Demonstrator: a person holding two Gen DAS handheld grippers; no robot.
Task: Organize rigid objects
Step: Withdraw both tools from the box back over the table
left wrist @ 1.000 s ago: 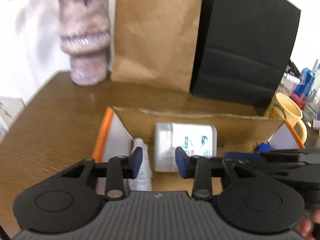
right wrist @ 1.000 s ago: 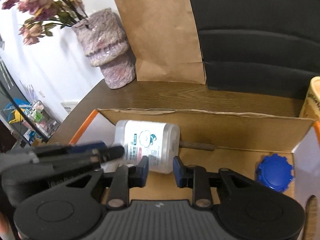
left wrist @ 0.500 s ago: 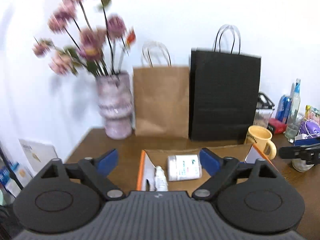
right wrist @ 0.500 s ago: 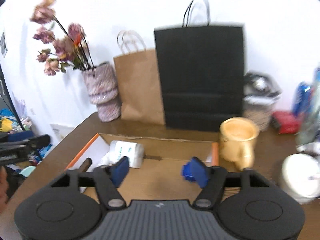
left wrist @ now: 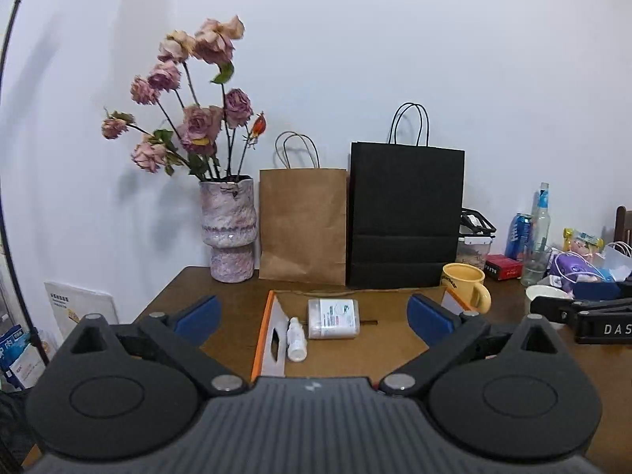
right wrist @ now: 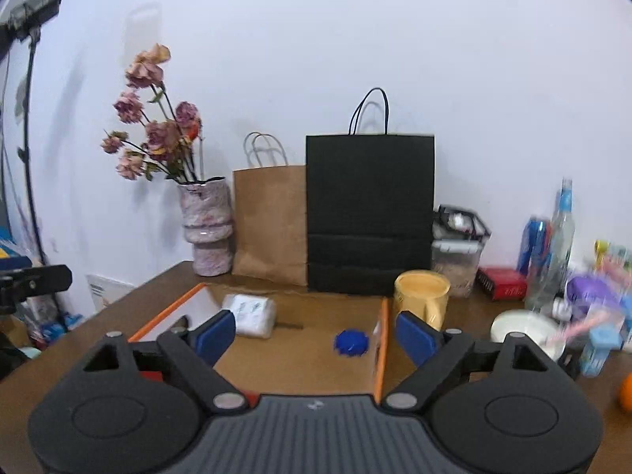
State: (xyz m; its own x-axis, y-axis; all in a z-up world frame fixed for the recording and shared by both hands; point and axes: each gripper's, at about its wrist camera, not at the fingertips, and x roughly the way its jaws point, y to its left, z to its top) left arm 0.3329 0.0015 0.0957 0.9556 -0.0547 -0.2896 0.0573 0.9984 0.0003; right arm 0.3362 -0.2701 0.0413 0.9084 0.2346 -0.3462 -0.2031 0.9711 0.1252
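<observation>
An open cardboard box (left wrist: 395, 349) with orange-edged flaps lies on the wooden table. In it lie a white labelled jar (left wrist: 333, 318) on its side and a small white bottle (left wrist: 296, 339). The right wrist view shows the box (right wrist: 300, 355), the jar (right wrist: 252, 315) and a blue lid (right wrist: 350, 343). My left gripper (left wrist: 314, 318) is open and empty, pulled back above the box's near side. My right gripper (right wrist: 315, 333) is open and empty, also pulled back. The right gripper's body shows in the left wrist view (left wrist: 580, 316).
At the back stand a vase of dried roses (left wrist: 231, 233), a brown paper bag (left wrist: 302, 225) and a black paper bag (left wrist: 405, 217). A yellow mug (left wrist: 464, 282) stands right of the box. Bottles, a can, a white bowl (right wrist: 525, 333) and packets crowd the right side.
Both grippers have opened wide and drawn back and up from inside the box. The jar and other things stay in the box.
</observation>
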